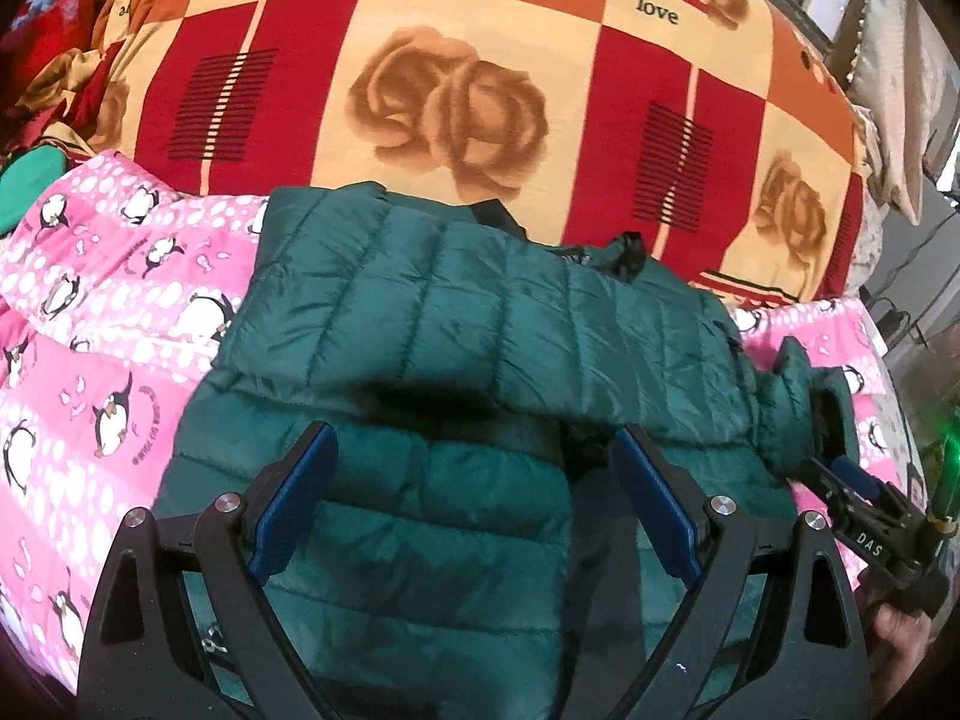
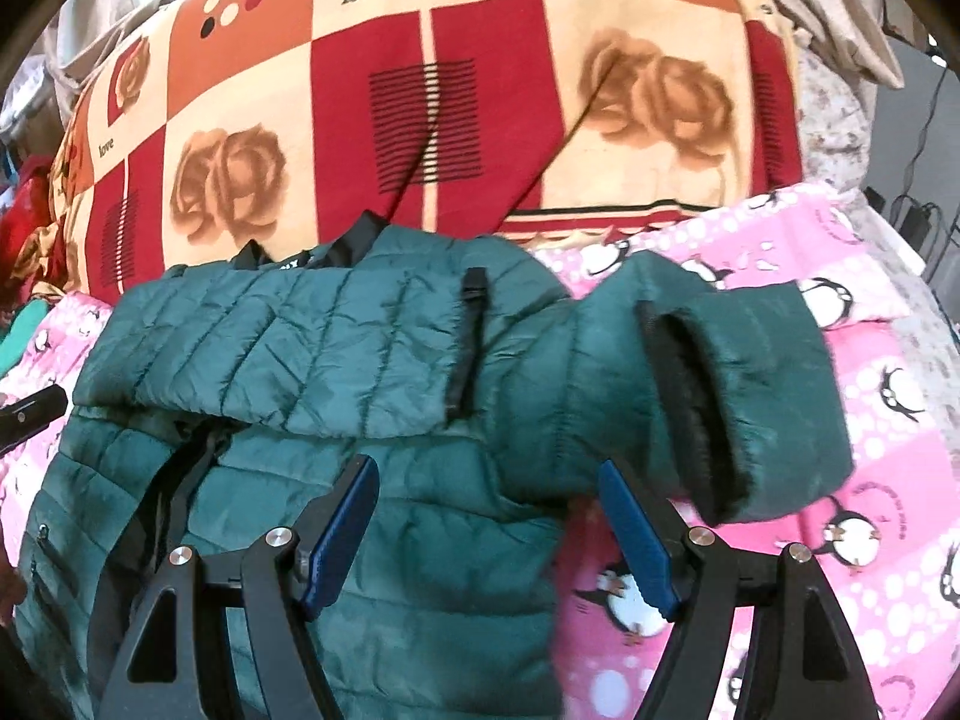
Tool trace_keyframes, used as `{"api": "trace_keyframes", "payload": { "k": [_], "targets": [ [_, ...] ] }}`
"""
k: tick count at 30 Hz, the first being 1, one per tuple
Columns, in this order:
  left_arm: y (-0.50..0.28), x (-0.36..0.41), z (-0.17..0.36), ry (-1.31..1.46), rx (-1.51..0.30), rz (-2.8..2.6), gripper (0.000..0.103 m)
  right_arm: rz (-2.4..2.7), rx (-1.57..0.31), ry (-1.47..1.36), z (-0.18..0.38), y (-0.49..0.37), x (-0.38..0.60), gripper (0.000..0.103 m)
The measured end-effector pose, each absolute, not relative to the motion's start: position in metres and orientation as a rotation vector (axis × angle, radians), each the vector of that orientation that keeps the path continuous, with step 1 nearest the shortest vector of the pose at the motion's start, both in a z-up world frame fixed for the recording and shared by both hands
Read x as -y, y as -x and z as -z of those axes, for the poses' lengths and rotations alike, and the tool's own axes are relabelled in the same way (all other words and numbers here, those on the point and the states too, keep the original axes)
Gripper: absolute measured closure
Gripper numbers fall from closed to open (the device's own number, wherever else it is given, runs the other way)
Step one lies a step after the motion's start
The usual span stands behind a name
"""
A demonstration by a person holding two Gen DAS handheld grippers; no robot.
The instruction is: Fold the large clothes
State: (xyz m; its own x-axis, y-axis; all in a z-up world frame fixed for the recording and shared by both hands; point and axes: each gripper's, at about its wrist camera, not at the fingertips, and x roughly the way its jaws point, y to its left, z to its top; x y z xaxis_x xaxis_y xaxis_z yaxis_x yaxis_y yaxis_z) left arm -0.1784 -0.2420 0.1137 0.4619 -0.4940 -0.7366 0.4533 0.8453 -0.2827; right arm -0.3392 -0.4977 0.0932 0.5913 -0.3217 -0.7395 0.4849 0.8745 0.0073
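Observation:
A dark green quilted puffer jacket (image 1: 456,324) lies on a pink penguin-print sheet (image 1: 90,324), with one sleeve folded across its body. My left gripper (image 1: 474,456) is open and empty just above the jacket's lower body. My right gripper (image 2: 489,480) is open and empty over the jacket's (image 2: 312,348) right edge, close below the other sleeve's cuff (image 2: 750,402). That cuff lies out on the pink sheet (image 2: 870,438). The right gripper also shows at the right edge of the left wrist view (image 1: 852,474), beside the cuff.
A red, orange and cream blanket (image 1: 468,72) with rose prints and the word "love" is bunched behind the jacket. Red and green clothes (image 1: 36,90) lie at the far left. Cables and furniture (image 2: 912,216) stand at the right.

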Motion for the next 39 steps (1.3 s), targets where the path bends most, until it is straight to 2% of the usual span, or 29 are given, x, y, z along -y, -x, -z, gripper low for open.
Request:
{"api": "trace_keyframes", "payload": {
  "k": [18,30,34,39],
  "targets": [
    [0.200,0.228,-0.106,0.088,-0.944,0.564,0.010,0.594,-0.795,-0.269,-0.096,0.399,0.550,0.029],
    [0.196,0.198,-0.098,0.189,-0.970,0.490,0.010,0.622,-0.794,-0.292,-0.092,0.409,0.569,0.029],
    [0.196,0.191,-0.098,0.200,-0.976,0.482,0.010,0.624,-0.792,-0.300,-0.090,0.408,0.573,0.021],
    [0.196,0.187,-0.099,0.225,-0.976,0.477,0.010,0.625,-0.791,-0.307,-0.089,0.407,0.577,0.020]
  ]
}}
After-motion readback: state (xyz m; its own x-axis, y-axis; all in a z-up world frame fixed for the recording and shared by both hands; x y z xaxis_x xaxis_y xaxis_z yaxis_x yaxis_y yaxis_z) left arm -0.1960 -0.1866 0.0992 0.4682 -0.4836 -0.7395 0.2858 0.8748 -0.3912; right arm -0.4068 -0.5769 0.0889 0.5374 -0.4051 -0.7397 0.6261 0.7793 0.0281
